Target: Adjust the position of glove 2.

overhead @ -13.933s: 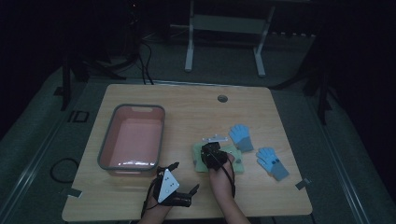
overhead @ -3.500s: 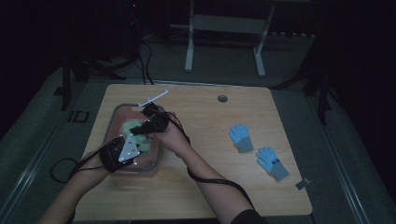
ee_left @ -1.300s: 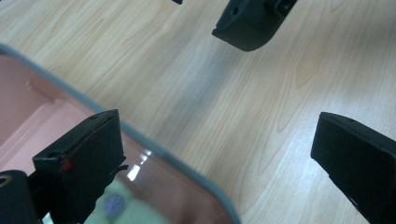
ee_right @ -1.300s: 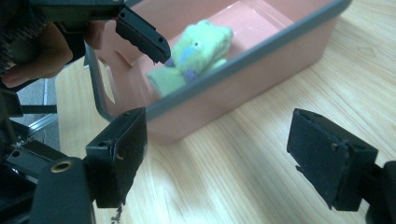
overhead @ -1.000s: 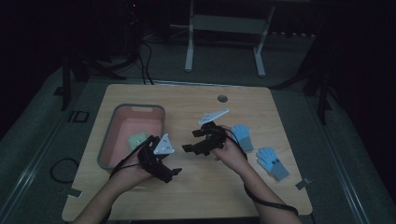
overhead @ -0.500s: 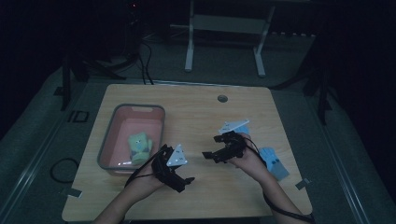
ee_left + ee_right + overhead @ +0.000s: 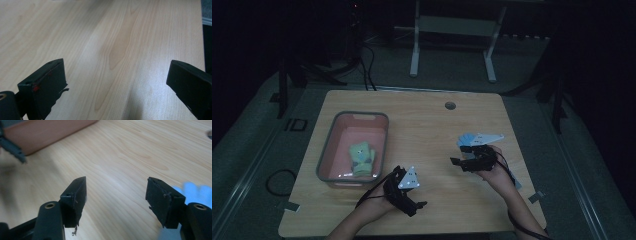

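Movement since half a second ago is slight: the right gripper (image 7: 458,162) has been brought a little lower over the blue glove (image 7: 466,140), and the left gripper (image 7: 416,205) has been drawn back from the tray (image 7: 328,155) toward the near edge of the table (image 7: 422,125). Three and a half seconds ago both grippers were over the tray; now neither is. The blue glove is seen in the high view as a pale blue knitted shape lying flat, well to the right of the tray, with its fingers peeking out just beyond the right gripper's grey plate; in the right gripper view its blurred blue fingers (image 7: 195,190) appear just beside the right-hand jaw. The right gripper's jaws are spread wide with bare wood between them and nothing is gripped. The left gripper (image 7: 115,85) is likewise held wide open over bare tabletop, to the right of the tray's near corner, and nothing is held in it. The tray is grey-rimmed with a pink inside, and one green glove (image 7: 361,157) is lying in it, toward its near end.
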{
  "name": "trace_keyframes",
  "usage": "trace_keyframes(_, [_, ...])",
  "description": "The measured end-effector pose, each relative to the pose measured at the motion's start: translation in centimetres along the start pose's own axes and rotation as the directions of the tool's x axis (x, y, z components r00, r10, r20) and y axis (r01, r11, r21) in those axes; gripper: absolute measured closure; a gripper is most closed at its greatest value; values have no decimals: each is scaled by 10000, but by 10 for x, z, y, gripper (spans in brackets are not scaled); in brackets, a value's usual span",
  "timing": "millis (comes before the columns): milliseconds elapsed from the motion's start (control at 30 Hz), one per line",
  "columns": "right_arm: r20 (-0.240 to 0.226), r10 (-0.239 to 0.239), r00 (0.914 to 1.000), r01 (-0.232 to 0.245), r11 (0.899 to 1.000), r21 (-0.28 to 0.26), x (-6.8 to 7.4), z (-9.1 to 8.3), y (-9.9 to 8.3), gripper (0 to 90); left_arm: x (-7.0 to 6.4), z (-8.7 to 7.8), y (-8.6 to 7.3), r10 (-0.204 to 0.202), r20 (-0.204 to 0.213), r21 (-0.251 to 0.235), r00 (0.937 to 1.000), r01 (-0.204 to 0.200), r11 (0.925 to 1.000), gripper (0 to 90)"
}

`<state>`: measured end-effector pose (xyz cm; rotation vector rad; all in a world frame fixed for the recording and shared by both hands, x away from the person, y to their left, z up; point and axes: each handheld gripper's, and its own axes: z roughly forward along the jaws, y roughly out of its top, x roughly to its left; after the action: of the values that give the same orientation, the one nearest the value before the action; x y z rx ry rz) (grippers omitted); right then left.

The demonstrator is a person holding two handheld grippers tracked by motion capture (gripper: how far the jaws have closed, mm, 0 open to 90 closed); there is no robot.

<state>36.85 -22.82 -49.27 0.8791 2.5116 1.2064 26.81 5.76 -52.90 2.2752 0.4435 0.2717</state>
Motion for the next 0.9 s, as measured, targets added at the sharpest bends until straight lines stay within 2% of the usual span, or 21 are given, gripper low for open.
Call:
trace_keyframes(167, [645,-46,9979,43,10000,50,-16,-5,-6,398,-1,8,-8,-244,-35,3,9997,244,9997,27])
trace_keyframes(200, [734,-25,9973,17,9999,110,-20,-6,-7,438,0,9,-10,-249,-12,11,9997,249,9997,27])
trace_keyframes(267, [982,30,9952,-47,9998,179,-28,-7,-8,443,-1,11,-14,-382,-5,-16,9993,382,9993,27])
trace_keyframes(367, [1316,106,9912,-144,9995,274,-39,-8,-8,466,-3,14,-18,-367,-16,48,9993,367,9993,27])
trace_keyframes(467, [1476,304,9886,-357,9988,328,-51,-8,-6,501,-4,16,-21,-402,-61,58,9992,402,9992,27])
trace_keyframes(500, [1476,304,9886,-357,9988,328,-51,-8,-6,501,-4,16,-21,-402,-61,58,9992,402,9992,27])
trace_keyframes(533, [1508,675,9862,-733,9968,331,-62,-8,-3,537,-4,16,-24,-398,-158,130,9991,400,9991,27])
trace_keyframes(633, [1629,778,9836,-854,9955,399,-70,-8,-2,546,-3,16,-26,-433,-163,152,9989,435,9989,27])
trace_keyframes(667, [1811,828,9800,-933,9944,499,-77,-5,-2,551,-4,16,-27,-465,-186,141,9987,468,9988,27])
trace_keyframes(767, [1818,807,9800,-937,9935,642,-81,-1,-3,552,-5,17,-29,-348,-318,238,9989,356,9991,27])
trace_keyframes(800, [2029,534,9777,-732,9931,914,-83,6,-4,561,-6,17,-30,-321,-385,232,9987,331,9992,27])
trace_keyframes(867, [2027,472,9781,-695,9921,1047,-84,9,-6,583,-6,16,-30,-264,-402,246,9988,274,9993,27])
trace_keyframes(900, [2080,411,9773,-675,9903,1214,-85,16,-9,601,-7,15,-31,-238,-464,208,9986,248,9995,27])
